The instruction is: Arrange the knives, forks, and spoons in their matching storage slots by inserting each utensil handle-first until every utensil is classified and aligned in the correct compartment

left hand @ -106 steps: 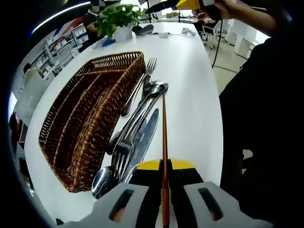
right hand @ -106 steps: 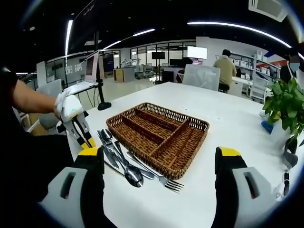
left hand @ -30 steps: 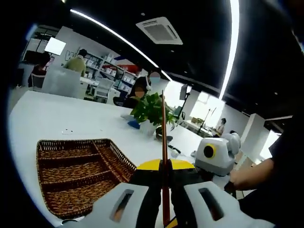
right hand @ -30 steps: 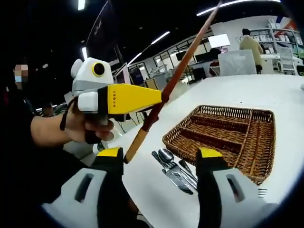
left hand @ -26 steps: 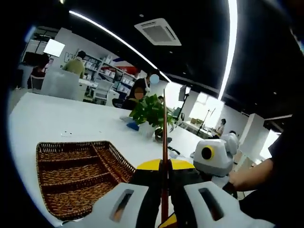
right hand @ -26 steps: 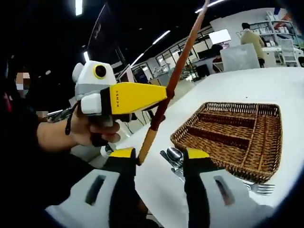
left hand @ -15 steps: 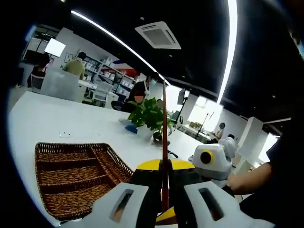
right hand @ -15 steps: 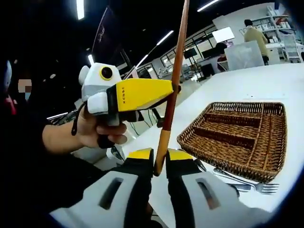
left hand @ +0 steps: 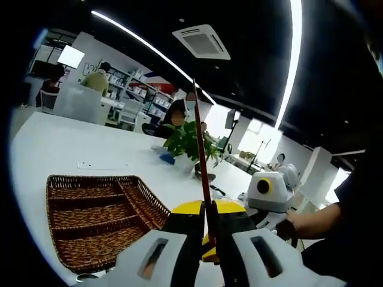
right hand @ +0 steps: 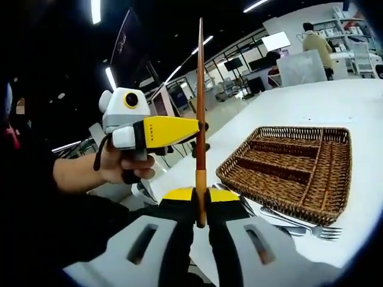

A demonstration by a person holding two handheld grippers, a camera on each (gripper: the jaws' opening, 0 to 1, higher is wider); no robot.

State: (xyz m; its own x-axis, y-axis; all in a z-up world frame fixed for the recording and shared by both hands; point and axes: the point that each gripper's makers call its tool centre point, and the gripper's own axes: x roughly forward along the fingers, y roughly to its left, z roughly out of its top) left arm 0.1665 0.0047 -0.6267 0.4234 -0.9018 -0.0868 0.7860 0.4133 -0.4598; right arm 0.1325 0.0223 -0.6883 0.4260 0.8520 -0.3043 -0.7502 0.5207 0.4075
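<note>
Clamping the slim reddish-brown wooden chopstick (right hand: 200, 119) at its thick end, the right gripper (right hand: 200, 210) holds it upright; the left gripper (left hand: 210, 222) pinches mid-shaft, above the white table's near edge (right hand: 359, 143), beside the brown wicker tray (right hand: 287, 164).

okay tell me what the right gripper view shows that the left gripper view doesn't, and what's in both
Right gripper view alone: the fork and other cutlery lying on the table beside the basket, and the hand holding the left gripper.

Left gripper view alone: the potted plant beyond the basket, and the right gripper's body.

Both: the wicker basket with bare compartments, the white table, and the long brown chopstick, pinched between both grippers' fingers.
</note>
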